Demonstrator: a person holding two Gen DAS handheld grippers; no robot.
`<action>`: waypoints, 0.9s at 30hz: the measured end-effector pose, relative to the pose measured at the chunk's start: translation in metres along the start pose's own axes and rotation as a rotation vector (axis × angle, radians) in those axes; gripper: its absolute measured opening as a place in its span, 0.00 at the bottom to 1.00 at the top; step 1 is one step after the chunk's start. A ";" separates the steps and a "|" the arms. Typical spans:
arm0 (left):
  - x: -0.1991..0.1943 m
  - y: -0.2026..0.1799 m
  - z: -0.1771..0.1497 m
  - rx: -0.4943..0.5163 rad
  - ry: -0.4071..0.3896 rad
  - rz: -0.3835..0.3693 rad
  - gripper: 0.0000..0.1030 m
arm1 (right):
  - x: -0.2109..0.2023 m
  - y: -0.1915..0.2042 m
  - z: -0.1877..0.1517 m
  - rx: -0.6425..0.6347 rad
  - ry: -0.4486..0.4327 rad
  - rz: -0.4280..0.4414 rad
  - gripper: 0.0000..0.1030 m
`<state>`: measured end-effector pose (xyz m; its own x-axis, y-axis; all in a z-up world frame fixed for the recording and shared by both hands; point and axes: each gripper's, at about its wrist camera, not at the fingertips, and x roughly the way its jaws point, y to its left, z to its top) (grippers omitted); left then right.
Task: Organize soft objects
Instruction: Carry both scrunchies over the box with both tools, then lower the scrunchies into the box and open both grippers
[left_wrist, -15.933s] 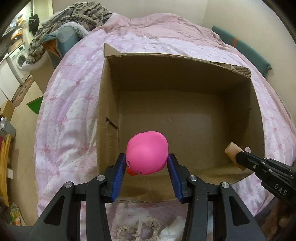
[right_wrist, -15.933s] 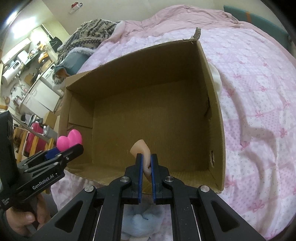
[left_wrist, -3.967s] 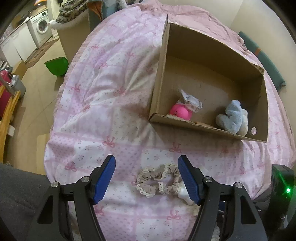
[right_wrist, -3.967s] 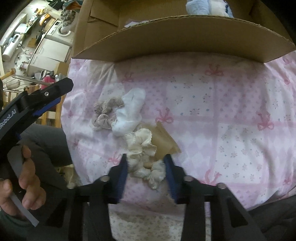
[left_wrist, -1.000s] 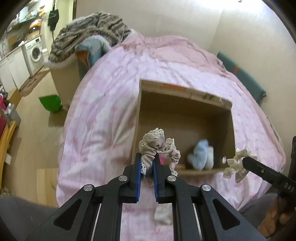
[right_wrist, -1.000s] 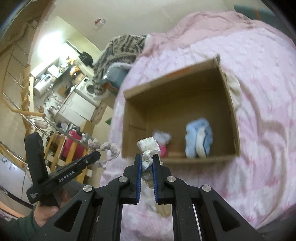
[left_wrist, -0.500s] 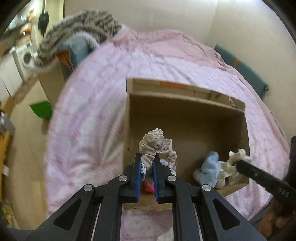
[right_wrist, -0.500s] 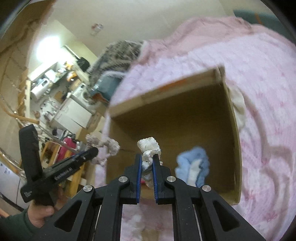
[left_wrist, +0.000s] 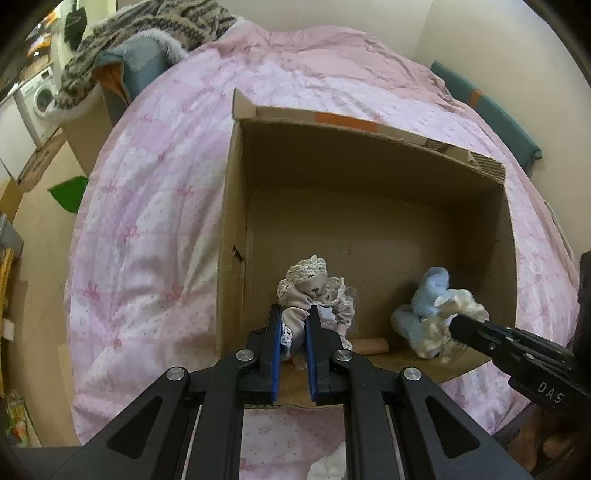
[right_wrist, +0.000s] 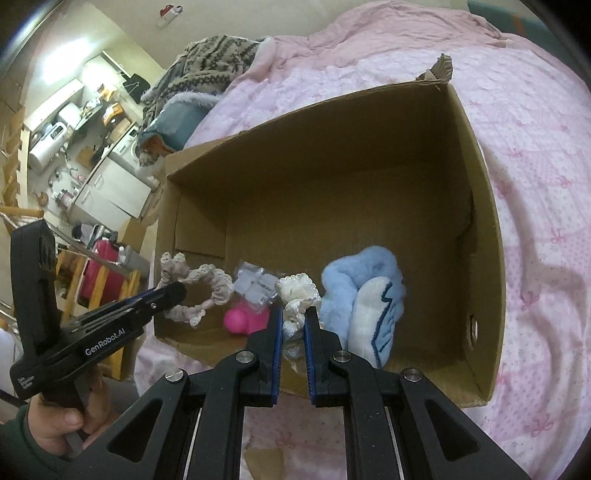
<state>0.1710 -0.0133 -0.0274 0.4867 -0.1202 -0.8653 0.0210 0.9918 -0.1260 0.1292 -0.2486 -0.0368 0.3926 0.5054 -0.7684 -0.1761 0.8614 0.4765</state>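
Lowered boxward (left_wrist: 369, 206), scrunchie (left_wrist: 314, 288) seemingly pinched between fingers (left_wrist: 274, 332).

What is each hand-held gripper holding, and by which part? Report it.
Left hand-held gripper: beige scrunchie, pinched at its lower edge. Right hand-held gripper: cream scrunchie, pinched across its bunched fabric.

A beige scrunchie (left_wrist: 314, 291) with crocheted lace trim hangs bunched over the near left part of the open cardboard box (left_wrist: 369, 206), pinched in the left jaws; a cream, ruffled scrunchie (right_wrist: 297, 295) is pinched likewise in the right jaws, over the box's near middle; on the box floor lie a light-blue plush toy (right_wrist: 364, 295) with a white patch, slumped on its side, a bright pink soft toy (right_wrist: 245, 319) near the front wall, and a small crinkled clear packet (right_wrist: 255, 286) resting on the pink toy.
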 end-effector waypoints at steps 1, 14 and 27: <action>-0.002 -0.002 0.000 0.007 -0.010 0.004 0.10 | 0.000 -0.001 0.000 0.007 0.000 0.013 0.12; -0.009 -0.006 0.001 0.021 -0.045 0.022 0.11 | 0.003 -0.002 0.002 0.020 0.018 0.023 0.13; -0.016 -0.007 0.002 0.036 -0.080 0.024 0.29 | -0.002 0.003 0.004 0.021 -0.009 0.047 0.48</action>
<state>0.1650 -0.0184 -0.0111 0.5554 -0.0937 -0.8263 0.0388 0.9955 -0.0868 0.1313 -0.2476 -0.0321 0.3926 0.5447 -0.7411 -0.1757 0.8353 0.5209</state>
